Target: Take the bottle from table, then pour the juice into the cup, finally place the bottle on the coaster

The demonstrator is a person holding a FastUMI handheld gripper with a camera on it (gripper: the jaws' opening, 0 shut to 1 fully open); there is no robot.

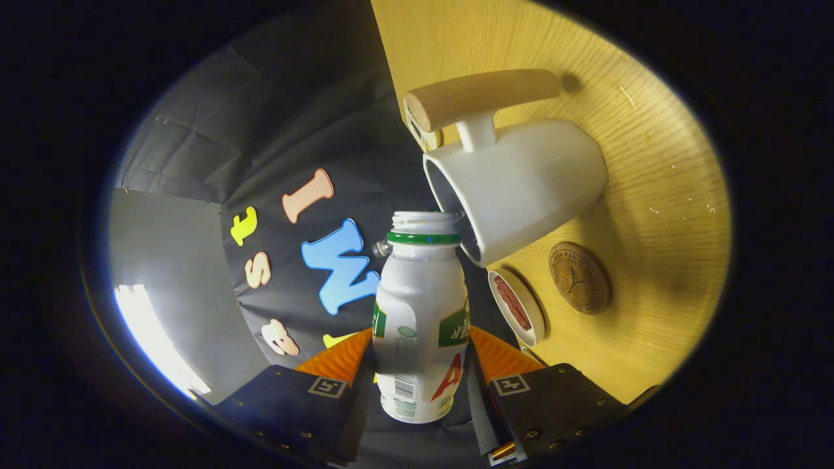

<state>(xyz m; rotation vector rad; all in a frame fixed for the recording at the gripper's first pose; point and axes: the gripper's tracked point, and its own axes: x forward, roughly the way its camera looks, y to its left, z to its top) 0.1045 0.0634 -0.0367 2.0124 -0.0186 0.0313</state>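
The gripper [420, 355] is clamped on the bottle [420, 319], one finger pressing on each side of its white body. The bottle is uncapped, and its open mouth sits right at the rim of the white cup [521, 189], which has a wooden handle [479, 98]. On the wooden table [658, 163] beyond lie a small white dish [518, 306] and, beside it, the round cork coaster [578, 277].

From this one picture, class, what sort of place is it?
Probably a recording booth: black cloth wall, wooden table holding a cup and coaster, and the gripper shut on a bottle.
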